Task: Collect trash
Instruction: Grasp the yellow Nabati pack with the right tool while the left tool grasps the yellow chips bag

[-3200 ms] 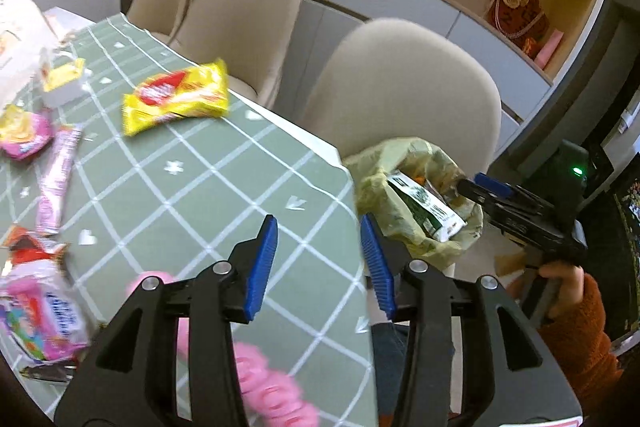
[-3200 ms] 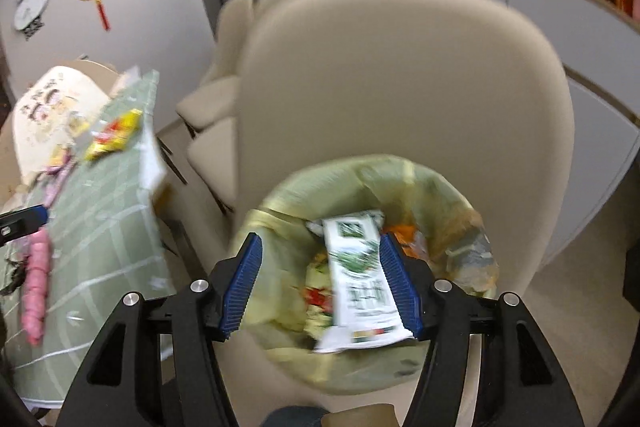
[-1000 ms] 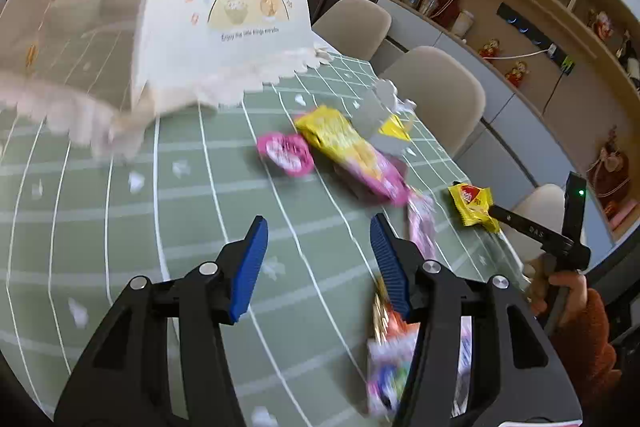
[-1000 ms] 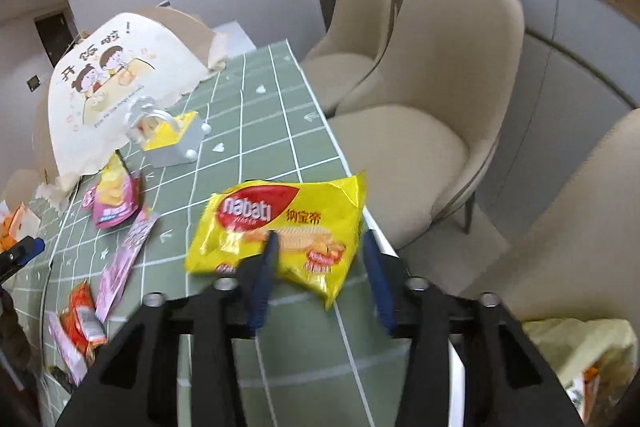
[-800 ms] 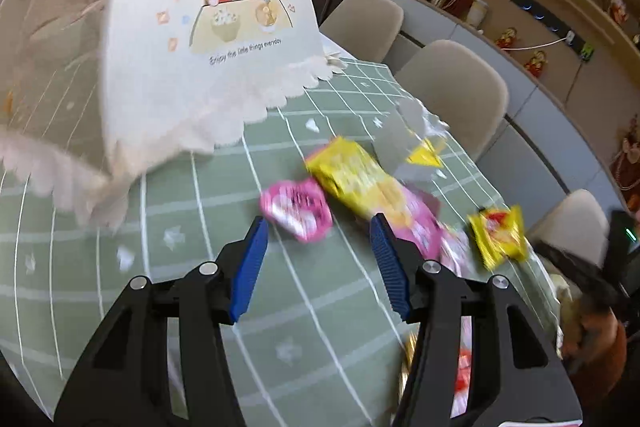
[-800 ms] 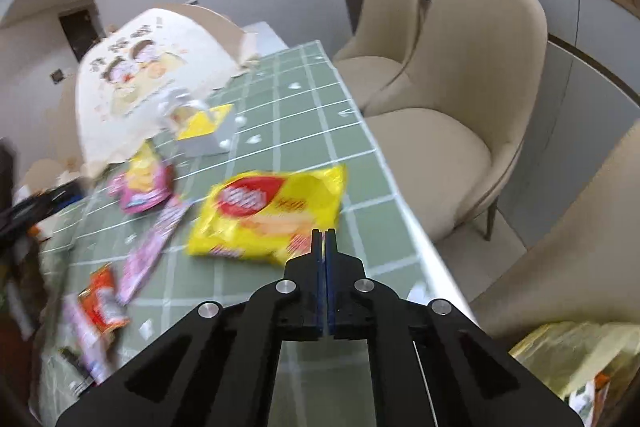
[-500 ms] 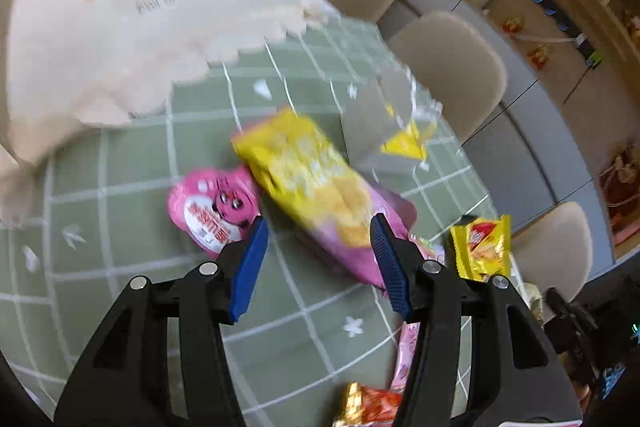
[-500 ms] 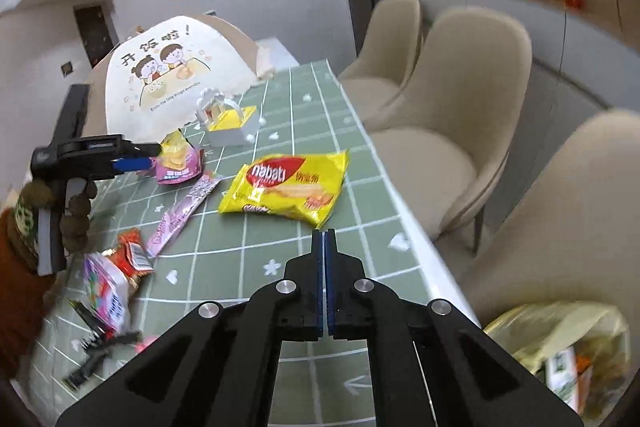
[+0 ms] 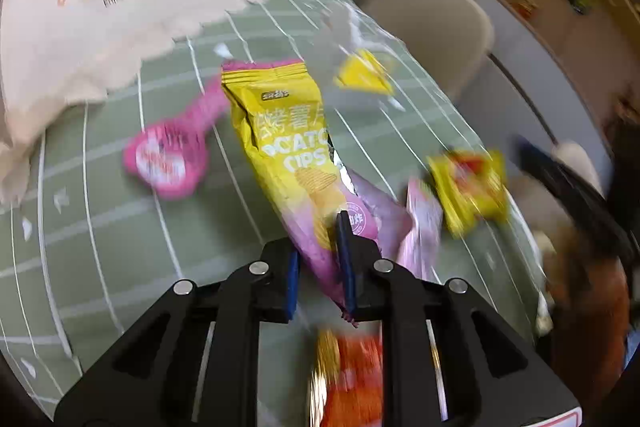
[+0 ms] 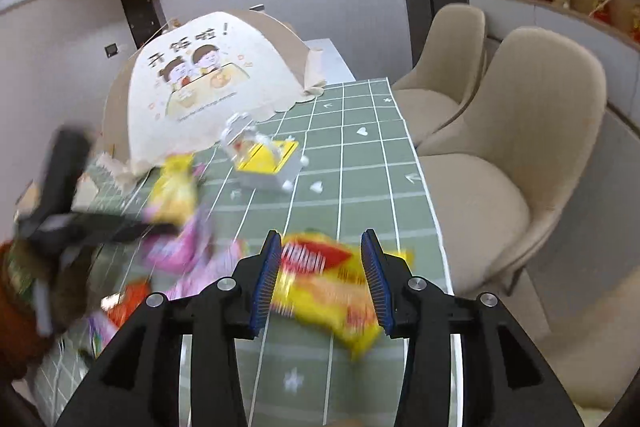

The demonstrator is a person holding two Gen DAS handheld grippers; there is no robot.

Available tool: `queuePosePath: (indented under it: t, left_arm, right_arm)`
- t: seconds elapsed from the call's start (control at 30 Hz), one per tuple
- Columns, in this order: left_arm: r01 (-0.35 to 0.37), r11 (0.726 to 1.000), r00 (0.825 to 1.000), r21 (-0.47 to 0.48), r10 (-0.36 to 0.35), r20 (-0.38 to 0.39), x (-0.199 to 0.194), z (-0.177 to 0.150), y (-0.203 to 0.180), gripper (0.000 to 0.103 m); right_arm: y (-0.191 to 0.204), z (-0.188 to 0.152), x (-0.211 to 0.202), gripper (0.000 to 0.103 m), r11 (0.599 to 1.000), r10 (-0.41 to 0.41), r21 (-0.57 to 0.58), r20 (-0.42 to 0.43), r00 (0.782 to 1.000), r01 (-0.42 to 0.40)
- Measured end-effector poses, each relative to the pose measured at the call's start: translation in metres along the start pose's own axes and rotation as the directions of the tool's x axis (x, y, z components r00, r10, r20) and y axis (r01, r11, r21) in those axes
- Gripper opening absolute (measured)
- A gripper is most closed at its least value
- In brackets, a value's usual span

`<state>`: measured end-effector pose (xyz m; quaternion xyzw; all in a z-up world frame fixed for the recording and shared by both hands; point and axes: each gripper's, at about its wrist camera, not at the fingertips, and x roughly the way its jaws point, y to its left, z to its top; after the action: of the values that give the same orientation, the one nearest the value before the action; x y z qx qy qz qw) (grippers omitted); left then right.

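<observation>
Left wrist: left claw (image 9: 318,263) has just closed, gripping potato chips bag (image 9: 288,151) low end on table (image 9: 100,227) | Right wrist: right claw (image 10: 322,277) just opened, jaws straddling yellow wafer packet (image 10: 328,287).

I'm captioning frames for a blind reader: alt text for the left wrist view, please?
The left gripper has just closed on the pink lower end of a yellow potato chips bag lying on a green grid-patterned tablecloth, other snack wrappers scattered around.

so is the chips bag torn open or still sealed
Open, it looks like: the chips bag has a dark split down its right edge with silver lining showing. The left gripper has just been closing on its lower end.
</observation>
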<state>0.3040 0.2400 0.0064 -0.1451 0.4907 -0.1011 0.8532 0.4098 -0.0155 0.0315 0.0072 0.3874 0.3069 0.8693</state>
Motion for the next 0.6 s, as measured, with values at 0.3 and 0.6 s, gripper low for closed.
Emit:
queuePosePath:
  t: [0.3, 0.6]
  left_arm:
    - [0.014, 1.0, 1.0, 0.022, -0.014, 0.007, -0.026, -0.039, 0.015, 0.018]
    - [0.016, 0.999, 0.999, -0.044, -0.014, 0.047, -0.016, -0.033, 0.029, 0.023]
  right_arm:
    - [0.021, -0.033, 0.024, 0.04, 0.997, 0.072, 0.037, -0.215, 0.974, -0.065]
    - [0.084, -0.072, 0.004, 0.014, 0.96, -0.129, -0.271, -0.208, 0.97, 0.069]
